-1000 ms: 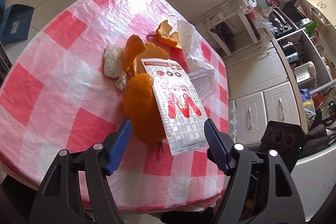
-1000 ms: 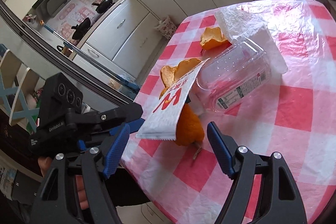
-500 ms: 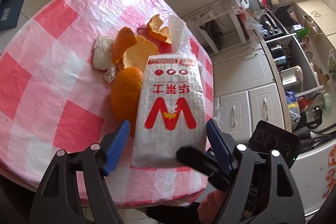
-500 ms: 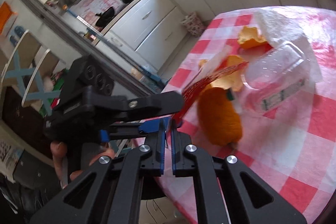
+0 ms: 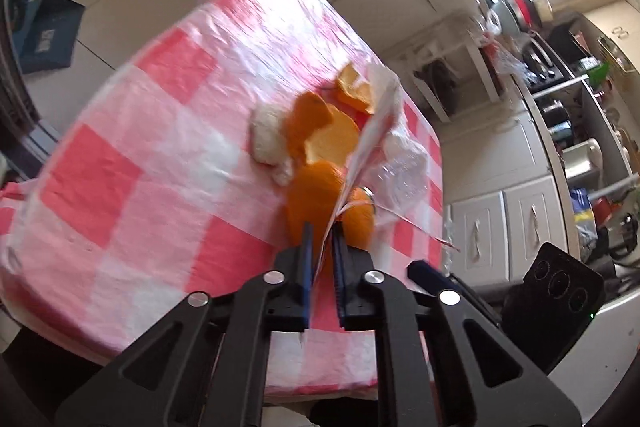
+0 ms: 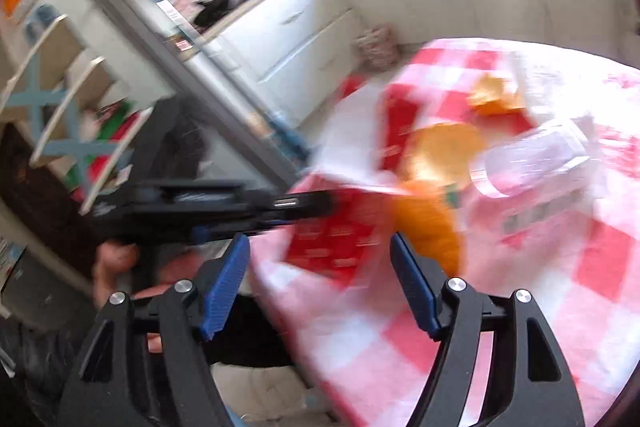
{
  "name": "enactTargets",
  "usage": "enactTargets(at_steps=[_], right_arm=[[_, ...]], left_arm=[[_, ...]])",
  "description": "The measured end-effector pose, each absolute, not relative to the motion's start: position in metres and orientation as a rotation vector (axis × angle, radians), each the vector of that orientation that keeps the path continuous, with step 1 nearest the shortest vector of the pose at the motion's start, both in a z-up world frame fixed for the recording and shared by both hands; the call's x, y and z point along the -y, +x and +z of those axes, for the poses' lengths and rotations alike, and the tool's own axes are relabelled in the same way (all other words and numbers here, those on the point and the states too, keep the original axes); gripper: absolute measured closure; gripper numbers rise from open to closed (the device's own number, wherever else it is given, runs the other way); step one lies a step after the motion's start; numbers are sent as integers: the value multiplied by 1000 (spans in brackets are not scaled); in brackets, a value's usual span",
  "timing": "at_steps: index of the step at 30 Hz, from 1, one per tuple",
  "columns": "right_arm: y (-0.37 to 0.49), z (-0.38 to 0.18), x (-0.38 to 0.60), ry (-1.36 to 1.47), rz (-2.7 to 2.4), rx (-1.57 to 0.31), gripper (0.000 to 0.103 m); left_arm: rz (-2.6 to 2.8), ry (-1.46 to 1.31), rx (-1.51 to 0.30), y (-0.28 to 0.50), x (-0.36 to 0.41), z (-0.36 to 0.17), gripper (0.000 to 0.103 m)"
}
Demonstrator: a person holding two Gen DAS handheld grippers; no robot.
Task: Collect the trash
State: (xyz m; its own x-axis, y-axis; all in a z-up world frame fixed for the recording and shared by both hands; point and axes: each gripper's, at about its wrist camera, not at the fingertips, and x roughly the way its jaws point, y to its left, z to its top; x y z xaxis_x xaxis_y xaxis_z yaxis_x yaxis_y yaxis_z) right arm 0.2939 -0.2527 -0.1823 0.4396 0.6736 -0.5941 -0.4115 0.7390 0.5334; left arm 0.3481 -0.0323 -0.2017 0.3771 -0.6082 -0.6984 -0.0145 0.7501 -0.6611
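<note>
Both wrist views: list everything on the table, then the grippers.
paper bag: one, white with red print, pinched edge-on in the left gripper
orange peel: several pieces, orange, mid-table
tissue: one, white, beside the peel
plastic container: one, clear, lying next to the peel
tablecloth: one, red and white check, covering the table
left gripper: just closed on the paper bag
right gripper: just opened, nothing between its jaws

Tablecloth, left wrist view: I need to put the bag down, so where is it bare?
The checked tablecloth is bare left of the tissue wad, down to its near edge. It is crowded on the right, where orange peel and clear plastic container lie together.
</note>
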Motion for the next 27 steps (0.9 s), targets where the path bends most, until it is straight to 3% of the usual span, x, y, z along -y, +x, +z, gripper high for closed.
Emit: enactTargets(at_steps=[10, 12, 14, 17, 20, 22, 24, 25, 27], right_arm=[[328, -231, 225, 159, 453, -1025, 33], [329, -235, 225, 145, 453, -1020, 36], [329, -237, 227, 132, 454, -1017, 44], [327, -237, 232, 128, 471, -1010, 49], [322, -236, 228, 116, 493, -1008, 56], [318, -234, 224, 102, 513, -1007, 62], [313, -233, 221, 83, 528, -997, 65], [310, -232, 222, 83, 538, -994, 67], [304, -229, 225, 83, 556, -982, 70]], left_arm=[[-451, -608, -1161, 350, 24, -203, 98], [-447, -566, -1179, 348, 29, -209, 90], [-440, -552, -1166, 347, 31, -209, 62], [-445, -530, -1121, 345, 33, -198, 51], [-430, -507, -1131, 348, 36, -202, 50], [-420, -531, -1161, 352, 35, -211, 50], [-413, -545, -1185, 355, 34, -219, 66], [-414, -545, -1199, 356, 35, -222, 83], [-428, -549, -1213, 356, 39, -226, 99]])
